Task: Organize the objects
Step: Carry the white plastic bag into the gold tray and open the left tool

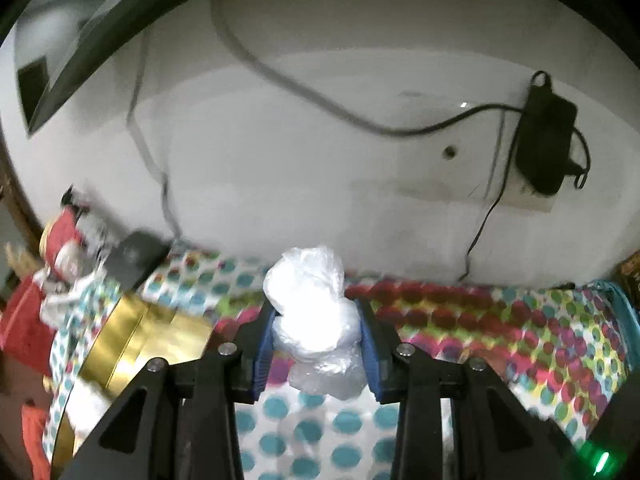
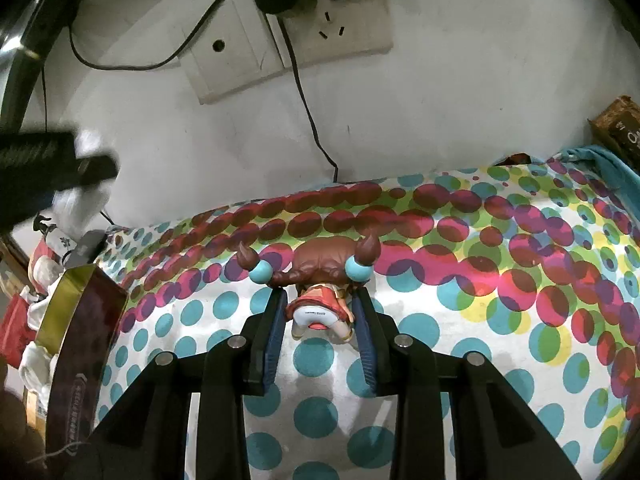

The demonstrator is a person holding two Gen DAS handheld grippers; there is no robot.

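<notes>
Figurine point(image 2: 320, 292) sits head-down between your right gripper point(image 2: 320, 320) pads, which are clamped on its red skirt and legs; brown hair w/ two blue bobbles pokes out past the fingertips toward the wall. Its face is turned away from the cam, so can't be made out. Whether the hair touches the spotted cloth point(image 2: 500, 300) or hangs just above it, can't tell.

Plastic bag point(image 1: 316, 320), crumpled and clear-white, is pinched between your left gripper point(image 1: 318, 316) blue pads, jaws closed in on it. Upper half of the bag bulges above the fingertips, lower part droops below them. Glare blows out the middle, so contents unreadable.

Left side, near: gold tin point(image 1: 132, 344), partly cut off by the left gripper's black frame. In the right view the same tin shows a dark side w/ lettering too small to read. Beyond it, a red-and-white heap point(image 1: 60, 256) of items is blurred in the left view; no ID possible. A dark flat object point(image 1: 136, 256) lies at the cloth's far edge, also blurred.

Far: white wall w/ socket plate point(image 2: 304, 36), a black adapter point(image 1: 546, 136) plugged in, cable point(image 2: 304, 96) dropping behind the cloth. Brown box point(image 2: 620, 128) at far right is cut off by the frame edge. In the right view, upper left, a dark blurred bar crosses the frame: likely your left gripper, not clear.
</notes>
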